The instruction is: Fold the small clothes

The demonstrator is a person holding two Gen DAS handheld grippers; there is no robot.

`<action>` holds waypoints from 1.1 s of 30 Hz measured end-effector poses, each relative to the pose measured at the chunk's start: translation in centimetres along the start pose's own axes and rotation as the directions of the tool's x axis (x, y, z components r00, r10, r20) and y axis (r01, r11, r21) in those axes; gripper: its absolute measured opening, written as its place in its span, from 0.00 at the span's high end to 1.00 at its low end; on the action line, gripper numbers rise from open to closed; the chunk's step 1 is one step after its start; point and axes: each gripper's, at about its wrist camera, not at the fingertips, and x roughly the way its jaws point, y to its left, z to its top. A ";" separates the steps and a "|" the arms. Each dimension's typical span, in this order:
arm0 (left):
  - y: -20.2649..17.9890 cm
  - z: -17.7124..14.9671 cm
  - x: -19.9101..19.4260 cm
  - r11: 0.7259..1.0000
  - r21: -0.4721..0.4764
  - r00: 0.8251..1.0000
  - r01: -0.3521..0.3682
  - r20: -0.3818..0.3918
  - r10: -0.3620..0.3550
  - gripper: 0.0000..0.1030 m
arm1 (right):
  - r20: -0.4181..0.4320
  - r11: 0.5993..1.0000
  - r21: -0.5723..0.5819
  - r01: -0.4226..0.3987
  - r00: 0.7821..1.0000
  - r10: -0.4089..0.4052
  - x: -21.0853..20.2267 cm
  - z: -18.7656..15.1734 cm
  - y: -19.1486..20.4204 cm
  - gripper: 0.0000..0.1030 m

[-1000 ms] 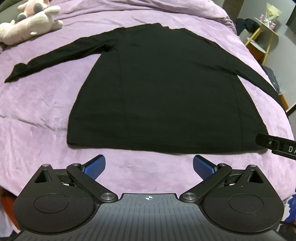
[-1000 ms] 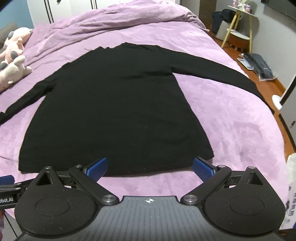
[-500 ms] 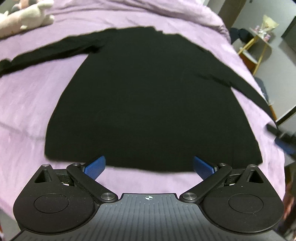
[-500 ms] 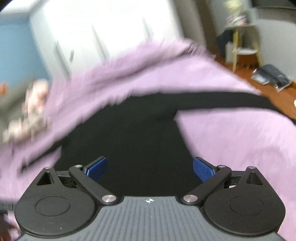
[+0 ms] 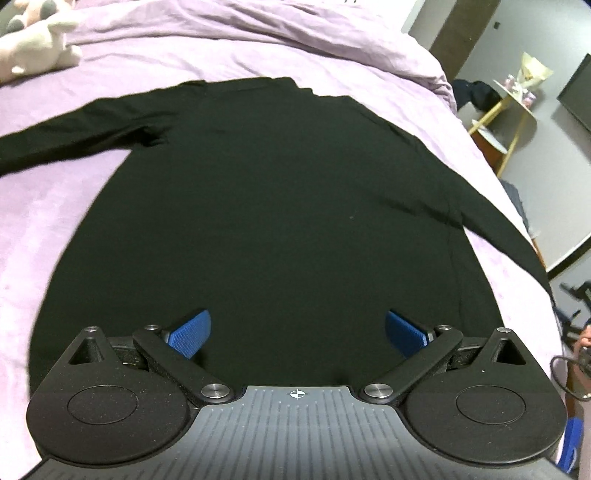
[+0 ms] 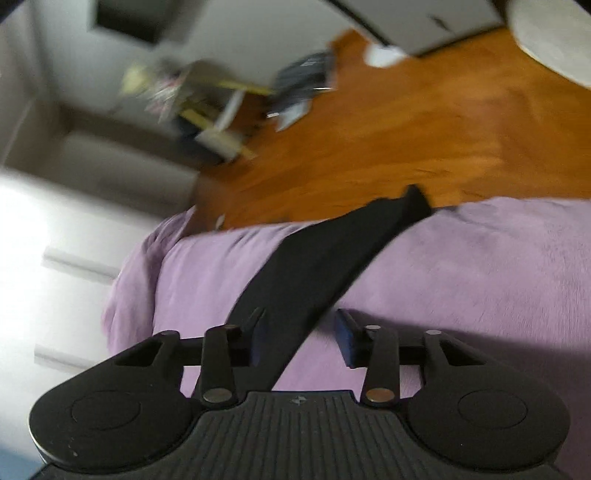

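A black long-sleeved top [image 5: 277,203] lies flat on the purple bed cover [image 5: 48,206], both sleeves spread out to the sides. My left gripper [image 5: 295,332] is open, its blue pads [image 5: 188,332] hovering wide apart over the top's lower hem. In the blurred, rolled right wrist view, the top's right sleeve [image 6: 332,251] runs toward the bed's edge, its cuff hanging just over it. My right gripper [image 6: 301,332] straddles that sleeve, jaws closing, the cloth between them; a narrow gap still shows at the right pad [image 6: 345,338].
A plush toy [image 5: 33,55] lies at the bed's far left. Rumpled bedding [image 5: 295,33] is piled at the head. A yellow-legged side table [image 5: 517,110] stands beyond the bed's right side. Wooden floor [image 6: 406,129] with scattered items lies past the bed's edge.
My left gripper has moved forward, from short of the hem to over it. My right gripper has swung right, rolled on its side and narrowed its jaws around the right sleeve.
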 end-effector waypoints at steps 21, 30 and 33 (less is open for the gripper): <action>2.6 2.6 0.9 0.998 -0.052 0.999 -0.027 0.020 0.028 0.01 | -0.125 0.083 -0.986 -0.144 0.971 0.202 -2.4 -21.3 17.0 0.97; 3.3 4.0 0.9 1.000 -0.026 1.000 0.000 0.012 0.000 0.01 | -0.320 -0.245 -0.909 -0.337 0.941 -0.106 -3.0 -31.3 13.8 0.63; 1.8 5.1 2.5 0.998 -0.014 0.998 0.067 -0.001 -0.067 0.01 | -0.351 0.036 -0.936 -0.350 0.924 -0.155 -2.8 -27.5 13.7 0.63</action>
